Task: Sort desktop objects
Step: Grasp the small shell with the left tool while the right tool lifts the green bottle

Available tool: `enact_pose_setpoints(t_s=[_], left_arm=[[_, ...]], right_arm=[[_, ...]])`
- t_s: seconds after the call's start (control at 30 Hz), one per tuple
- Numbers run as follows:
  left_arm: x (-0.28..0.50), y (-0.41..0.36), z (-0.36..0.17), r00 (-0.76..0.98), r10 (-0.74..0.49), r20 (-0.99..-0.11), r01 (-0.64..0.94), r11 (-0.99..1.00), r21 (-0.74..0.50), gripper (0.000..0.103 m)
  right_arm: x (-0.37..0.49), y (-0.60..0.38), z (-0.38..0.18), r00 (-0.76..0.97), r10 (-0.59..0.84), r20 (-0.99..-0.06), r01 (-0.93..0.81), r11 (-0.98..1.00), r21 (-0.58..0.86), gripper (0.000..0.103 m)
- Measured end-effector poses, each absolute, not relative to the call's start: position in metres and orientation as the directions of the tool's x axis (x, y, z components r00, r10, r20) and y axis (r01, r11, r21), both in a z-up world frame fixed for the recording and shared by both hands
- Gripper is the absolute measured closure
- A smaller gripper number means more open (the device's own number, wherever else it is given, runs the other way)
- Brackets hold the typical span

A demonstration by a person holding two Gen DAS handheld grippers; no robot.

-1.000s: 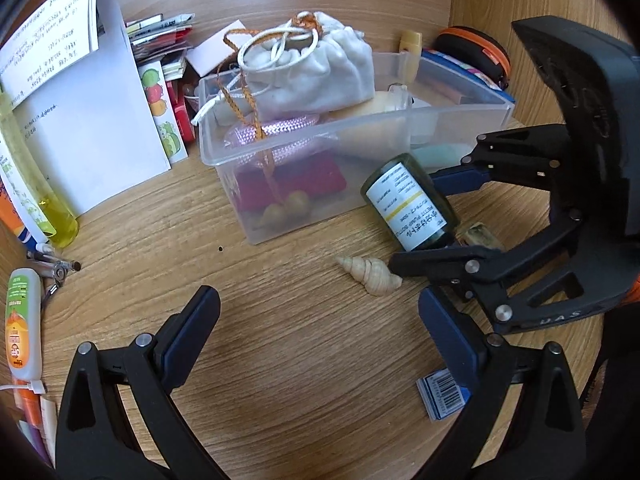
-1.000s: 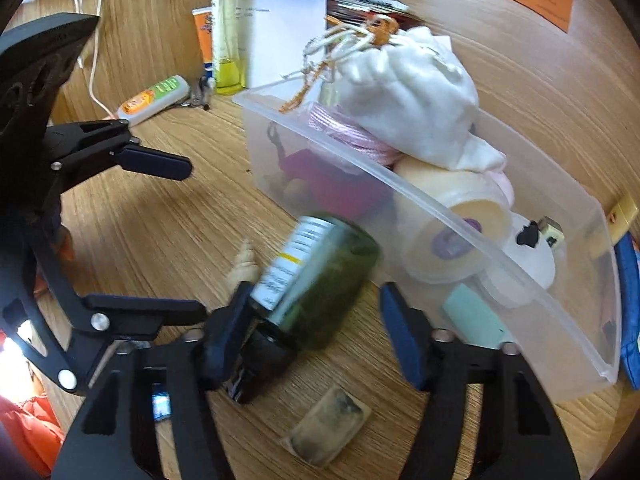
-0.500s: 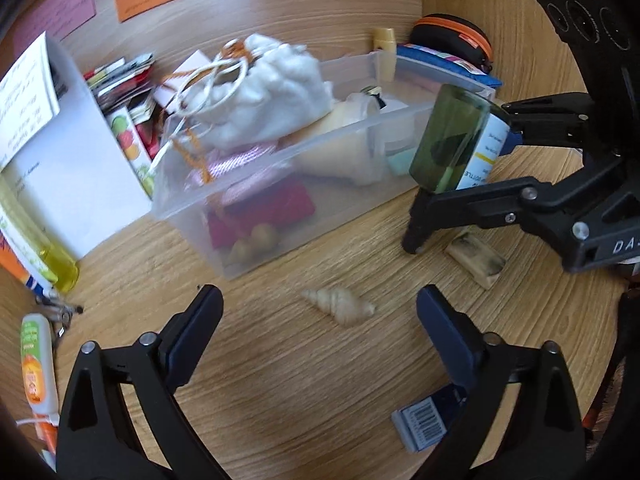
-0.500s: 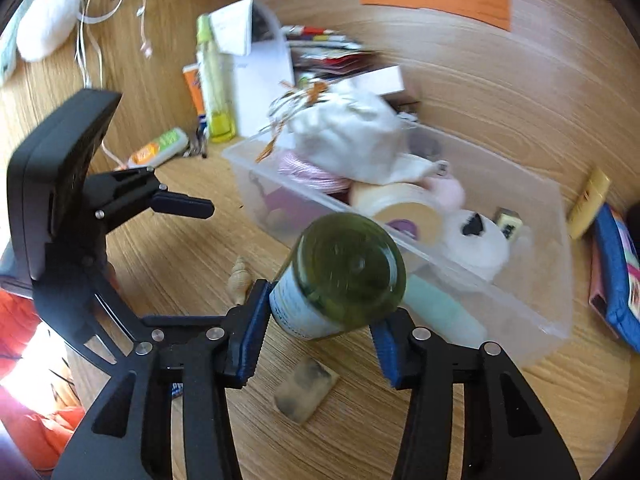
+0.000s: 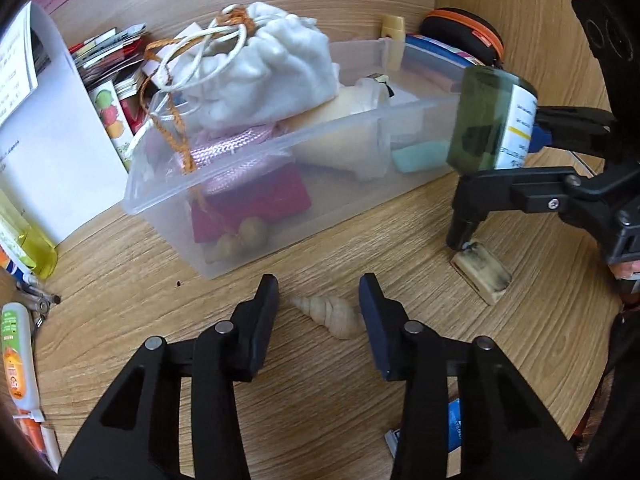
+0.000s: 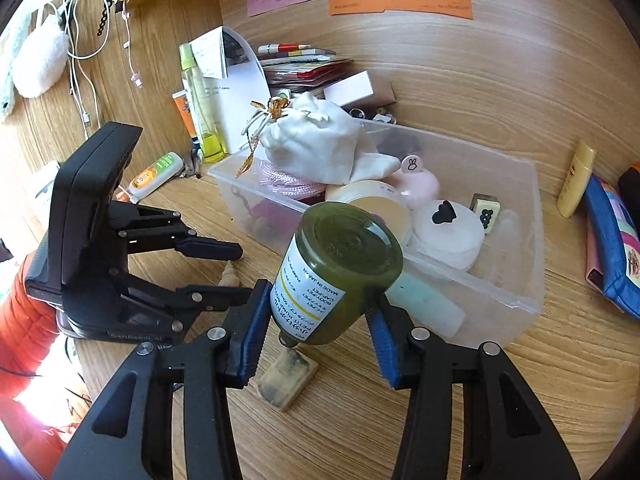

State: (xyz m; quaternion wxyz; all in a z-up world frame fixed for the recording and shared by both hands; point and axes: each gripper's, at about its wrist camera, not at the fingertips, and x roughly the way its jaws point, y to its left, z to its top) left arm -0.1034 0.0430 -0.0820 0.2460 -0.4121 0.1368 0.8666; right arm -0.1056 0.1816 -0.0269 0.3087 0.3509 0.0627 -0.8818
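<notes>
Desktop objects lie on a wooden desk [image 5: 120, 280], and one of them, a dark green bottle [image 6: 340, 272], is pinched between the two blue-padded fingers of the right gripper [image 6: 318, 332]. In the right wrist view the bottle is in the centre of the frame, tilted with its round flat base toward the camera and its black cap [image 5: 462, 232] pointing down. The white label [image 6: 304, 300] with printed text wraps the smooth glassy body. The bottle hangs in front of the near wall of the clear plastic box [image 6: 516, 300], above a small flat block [image 6: 288, 378] with dark stains.

In the left wrist view the left gripper [image 5: 318, 312] is in the lower centre of the frame. Its two fingers are partly spread, with one pale spiral shell [image 5: 326, 314] lying on the desk between them. I cannot tell if the pads touch the shell. The shell is pointed and ribbed.

The box is in the upper centre and is full: one white cloth pouch [image 5: 264, 64] with cords, one pink woven item [image 5: 236, 152], one dark red flat item [image 5: 256, 204], and one mint green piece [image 5: 420, 156]. One round white puff [image 6: 448, 236] and one tile [image 6: 486, 208] with dots are also inside.
</notes>
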Motion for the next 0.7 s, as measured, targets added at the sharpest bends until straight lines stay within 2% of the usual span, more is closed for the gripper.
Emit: enact_pose_setpoints(t_s=[0.1, 0.27, 0.37, 0.53, 0.7], left_arm=[[-0.101, 0.041, -0.083, -0.529, 0.328, -0.783, -0.542, -0.84, 0.014, 0.072], [-0.096, 0.036, -0.081, -0.533, 0.341, -0.774, -0.536, -0.844, -0.002, 0.078], [-0.099, 0.03, -0.08, -0.535, 0.355, -0.767, -0.51, -0.859, -0.042, 0.09], [-0.094, 0.018, -0.074, -0.568, 0.378, -0.73, -0.474, -0.877, -0.085, 0.09], [-0.083, 0.016, -0.076, -0.563, 0.362, -0.743, -0.476, -0.877, -0.067, 0.09]], right_arm=[[-0.105, 0.183, -0.025, -0.564, -0.504, -0.654, 0.588, -0.801, 0.111, 0.06], [-0.104, 0.183, -0.023, -0.564, -0.511, -0.649, 0.591, -0.798, 0.114, 0.06], [-0.103, 0.183, -0.023, -0.566, -0.51, -0.648, 0.589, -0.8, 0.115, 0.06], [-0.103, 0.186, -0.022, -0.569, -0.514, -0.642, 0.582, -0.803, 0.127, 0.06], [-0.104, 0.186, -0.023, -0.563, -0.508, -0.652, 0.581, -0.804, 0.126, 0.06]])
